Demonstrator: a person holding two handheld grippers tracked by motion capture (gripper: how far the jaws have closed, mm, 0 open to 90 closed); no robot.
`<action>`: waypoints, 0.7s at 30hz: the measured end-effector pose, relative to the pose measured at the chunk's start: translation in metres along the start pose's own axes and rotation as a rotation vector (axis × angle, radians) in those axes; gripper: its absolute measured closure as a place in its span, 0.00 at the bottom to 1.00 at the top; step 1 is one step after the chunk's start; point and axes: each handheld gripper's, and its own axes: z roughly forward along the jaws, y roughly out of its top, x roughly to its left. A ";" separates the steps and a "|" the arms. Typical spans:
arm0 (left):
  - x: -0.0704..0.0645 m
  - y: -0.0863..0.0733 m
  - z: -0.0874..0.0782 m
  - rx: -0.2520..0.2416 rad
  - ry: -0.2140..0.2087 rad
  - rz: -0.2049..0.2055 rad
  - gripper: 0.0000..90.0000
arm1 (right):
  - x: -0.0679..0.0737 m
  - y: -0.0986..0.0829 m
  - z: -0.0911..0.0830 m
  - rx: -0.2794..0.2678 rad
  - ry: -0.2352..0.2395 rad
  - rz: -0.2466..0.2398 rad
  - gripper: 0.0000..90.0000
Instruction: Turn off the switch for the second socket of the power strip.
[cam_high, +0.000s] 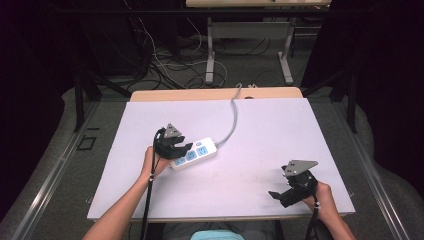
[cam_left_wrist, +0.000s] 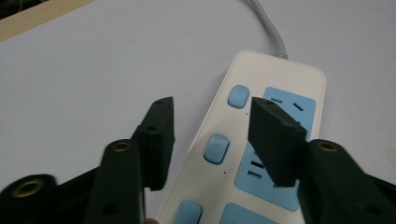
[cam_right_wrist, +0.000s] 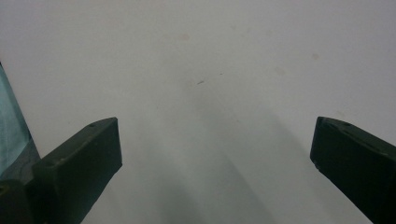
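A white power strip with blue sockets lies near the middle of the white board, and its grey cable runs toward the far edge. My left gripper hovers over the strip's near left end. In the left gripper view that gripper is open: one jaw stands beside the strip's edge and the other over the blue socket panel, with a round blue button between them. Whether the jaws touch the strip I cannot tell. My right gripper is open wide over bare board at the front right, holding nothing.
The white board rests on a wooden table whose edge shows at the back. Beyond it are table legs and tangled cables on the floor. A teal cloth shows at the left edge of the right gripper view.
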 end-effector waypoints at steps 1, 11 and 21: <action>0.000 0.001 0.000 0.007 0.002 0.002 0.49 | 0.000 0.000 0.000 0.000 0.001 -0.001 0.01; -0.006 0.003 0.000 0.058 0.003 0.009 0.01 | 0.001 0.000 0.000 -0.009 -0.008 0.003 0.01; -0.008 0.003 -0.007 0.039 0.010 0.011 0.00 | 0.000 0.000 0.000 -0.009 -0.001 -0.005 0.01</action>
